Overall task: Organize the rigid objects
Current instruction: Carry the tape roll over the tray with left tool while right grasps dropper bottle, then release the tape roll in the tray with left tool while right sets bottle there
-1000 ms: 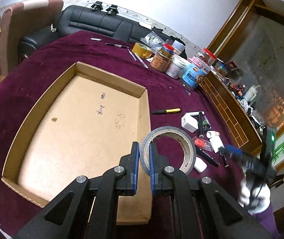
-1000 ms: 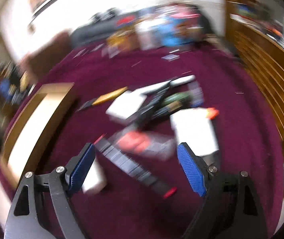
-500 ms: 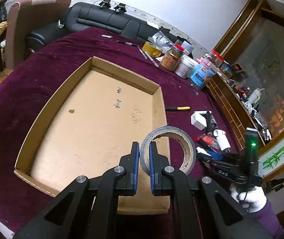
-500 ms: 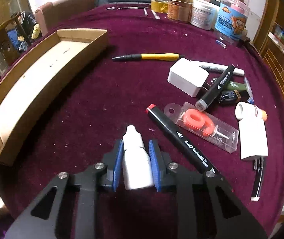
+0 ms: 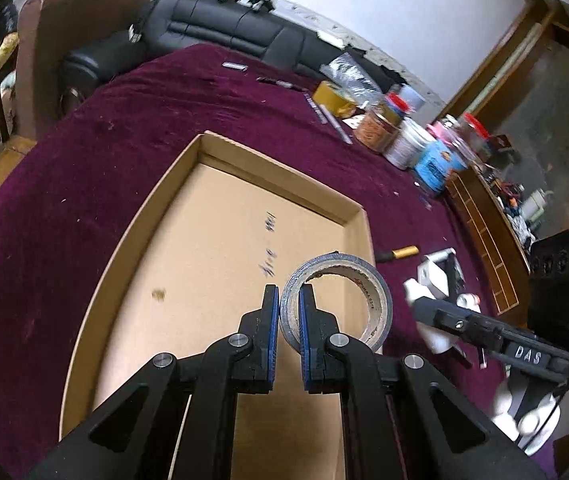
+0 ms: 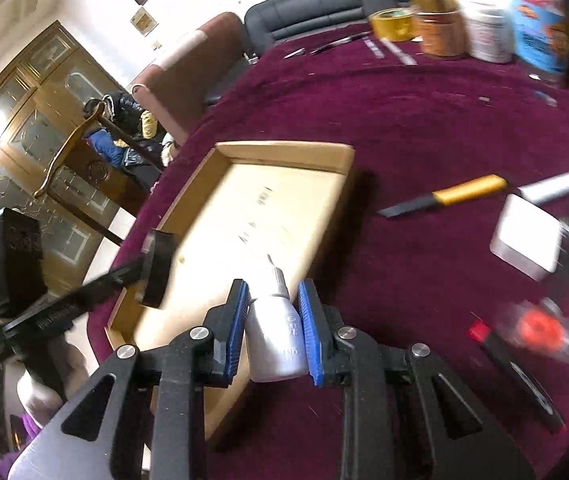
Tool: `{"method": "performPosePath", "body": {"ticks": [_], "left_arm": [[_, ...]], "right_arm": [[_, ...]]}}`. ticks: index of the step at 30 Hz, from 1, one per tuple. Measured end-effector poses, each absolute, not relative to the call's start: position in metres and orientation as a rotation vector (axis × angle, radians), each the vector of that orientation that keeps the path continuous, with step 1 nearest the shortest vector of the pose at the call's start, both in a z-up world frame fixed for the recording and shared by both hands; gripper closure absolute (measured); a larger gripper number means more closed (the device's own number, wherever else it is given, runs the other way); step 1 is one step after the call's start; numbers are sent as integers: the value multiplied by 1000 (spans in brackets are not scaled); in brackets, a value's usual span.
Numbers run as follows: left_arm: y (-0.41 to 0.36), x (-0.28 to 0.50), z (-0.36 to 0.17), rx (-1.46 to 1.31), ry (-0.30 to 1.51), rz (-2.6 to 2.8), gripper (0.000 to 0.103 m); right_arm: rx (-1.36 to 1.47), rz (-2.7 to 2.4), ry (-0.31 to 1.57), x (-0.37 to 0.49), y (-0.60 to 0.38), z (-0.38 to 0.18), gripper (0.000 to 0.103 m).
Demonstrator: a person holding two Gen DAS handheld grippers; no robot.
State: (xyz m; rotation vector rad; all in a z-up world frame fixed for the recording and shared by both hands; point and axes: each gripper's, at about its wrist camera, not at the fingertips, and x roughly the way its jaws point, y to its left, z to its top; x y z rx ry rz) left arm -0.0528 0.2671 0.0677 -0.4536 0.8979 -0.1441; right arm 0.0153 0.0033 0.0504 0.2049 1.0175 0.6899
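Note:
My left gripper (image 5: pixel 286 312) is shut on the rim of a grey tape roll (image 5: pixel 340 300) and holds it above the near right part of an empty shallow cardboard tray (image 5: pixel 220 240). My right gripper (image 6: pixel 272 312) is shut on a small white dropper bottle (image 6: pixel 276 332), lifted over the tray's right wall (image 6: pixel 324 216). In the left wrist view the right gripper with the bottle (image 5: pixel 424 304) is just right of the tape roll. In the right wrist view the left gripper (image 6: pixel 152 268) hangs over the tray's left side.
On the maroon cloth right of the tray lie a yellow-handled pen (image 6: pixel 444 196), a white box (image 6: pixel 528 240), a black marker (image 6: pixel 516 372) and a packet with an orange ring (image 6: pixel 540 332). Jars and a yellow tape roll (image 5: pixel 334 98) stand at the far edge.
My right gripper closed on the dropper bottle, lifted it off the cloth and swung it left to the tray. My left gripper moved farther over the tray with the tape roll.

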Motion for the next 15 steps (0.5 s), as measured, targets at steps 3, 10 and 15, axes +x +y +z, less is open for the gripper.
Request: {"method": "performPosePath", "body": {"ticks": [3, 10, 15], "left_arm": [[276, -28, 56, -488, 941, -133, 96], [289, 20, 11, -562, 1064, -108, 96], [294, 32, 9, -592, 1039, -114, 95]], "right_arm": [[213, 687, 1048, 39, 38, 43, 79], [167, 602, 1069, 73, 72, 26, 79], [136, 564, 1095, 87, 79, 12, 79]]}}
